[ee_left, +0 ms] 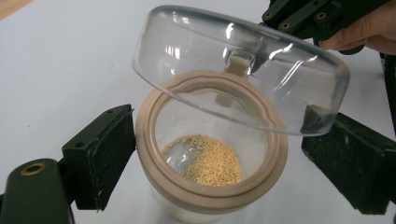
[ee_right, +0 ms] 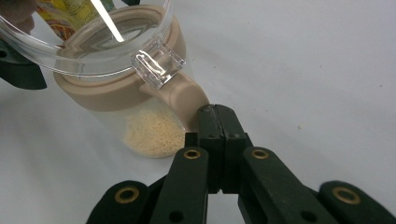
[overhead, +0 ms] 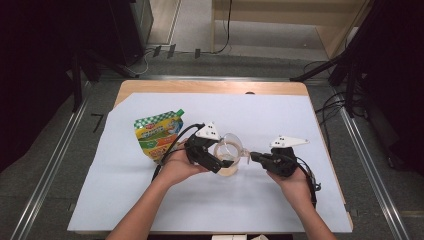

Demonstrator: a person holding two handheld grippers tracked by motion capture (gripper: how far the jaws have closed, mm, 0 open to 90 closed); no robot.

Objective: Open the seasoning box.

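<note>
A clear jar [overhead: 228,161] with a beige rim [ee_left: 210,198] and beige side handle [ee_right: 184,95] stands mid-table, yellow granules [ee_left: 210,163] on its bottom. Its clear hinged lid [ee_left: 233,56] is tipped up and open. My left gripper [overhead: 223,161] straddles the jar: one pad [ee_left: 112,154] touches the rim, while the other pad [ee_left: 345,158] stands a small gap off. My right gripper [ee_right: 215,111] is shut with nothing between its jaws, and its tips rest against the handle's lower end. In the left gripper view it shows beyond the lid [ee_left: 303,16].
A green, yellow and orange pouch [overhead: 157,135] lies flat just left of the jar. A white sheet [overhead: 260,115] covers the wooden table [overhead: 210,87]. Metal rails and dark stands run along both sides of the table.
</note>
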